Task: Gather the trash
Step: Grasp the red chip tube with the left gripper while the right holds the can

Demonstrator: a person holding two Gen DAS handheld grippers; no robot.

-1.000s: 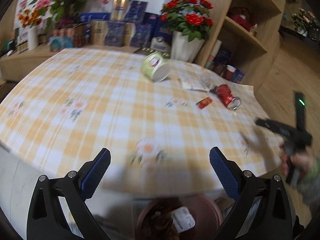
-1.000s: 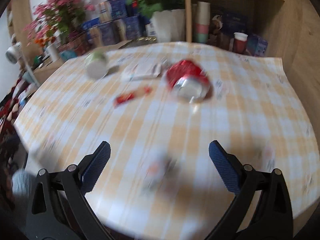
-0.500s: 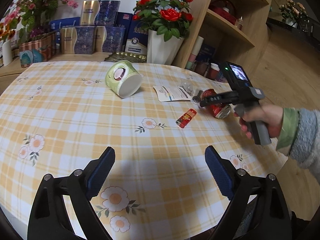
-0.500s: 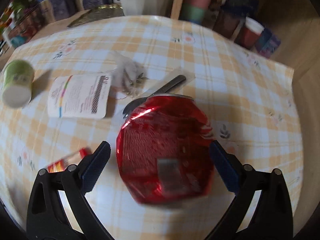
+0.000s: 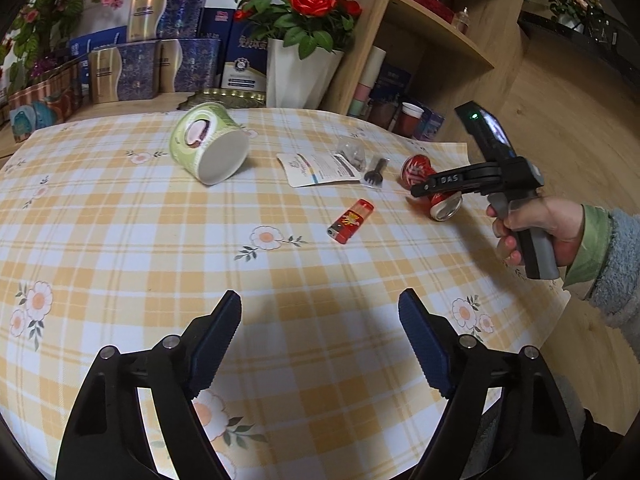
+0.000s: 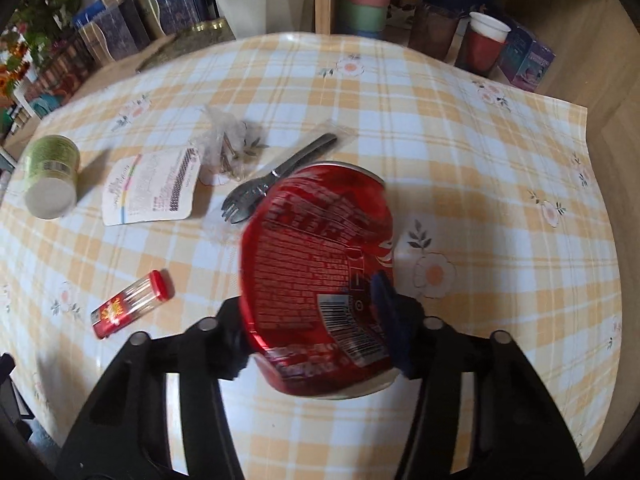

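Observation:
A crushed red can [image 6: 320, 248] lies on the checked tablecloth [image 5: 120, 240]. My right gripper [image 6: 310, 304] is closing on the can, its pads [image 6: 386, 300] pressing both sides. The left wrist view shows the same can [image 5: 418, 168] under the right gripper [image 5: 424, 190], held by a person's hand [image 5: 556, 232]. Other litter on the table is a tipped green paper cup [image 5: 208, 148], a red lighter [image 5: 351, 221], a white paper packet [image 5: 316, 168], a black plastic fork [image 5: 374, 174] and a small clear bag [image 5: 352, 150]. My left gripper [image 5: 318, 300] hovers open near the table's front, its jaws narrowing with nothing between them.
A white vase of red roses [image 5: 296, 72] and several gift boxes [image 5: 160, 64] stand behind the table. A wooden shelf unit [image 5: 440, 40] rises at the back right, with cups [image 6: 484, 44] on the floor under it. Wooden floor lies to the right.
My right gripper came down over the red can and closed its fingers onto its sides. My left gripper moved forward over the table and its fingers narrowed a little.

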